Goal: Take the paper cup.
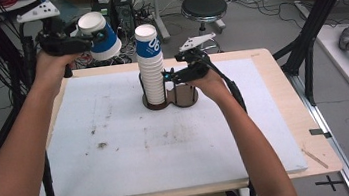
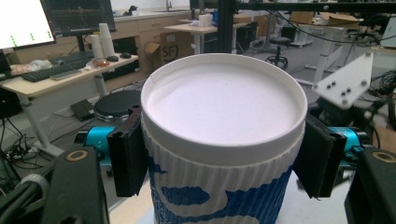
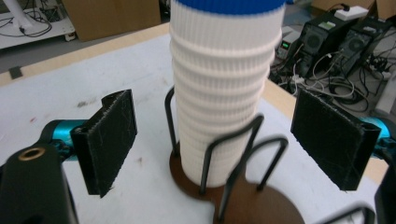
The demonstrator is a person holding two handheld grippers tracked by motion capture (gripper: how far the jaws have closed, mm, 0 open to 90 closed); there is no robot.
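One cup held up high, and a stack of cups waiting in a holder.

From the high view, the left gripper [image 1: 86,40] is up in the air past the far left corner of the white board [image 1: 118,150], and its jaws squeeze a blue and white paper cup [image 1: 99,35] that tips on its side. The stack of cups [image 1: 151,65] stands straight up in a dark wire holder [image 1: 182,97] near the middle of the board, with the right gripper [image 1: 172,75] just beside it. In the left gripper view, the two black pads [image 2: 127,156] press on both sides of the cup [image 2: 224,140], just under its white bottom. In the right gripper view, the jaws are wide apart and hold nothing, and the stack [image 3: 224,93] stands between them in the holder [image 3: 243,186], not touching the pads [image 3: 109,140].
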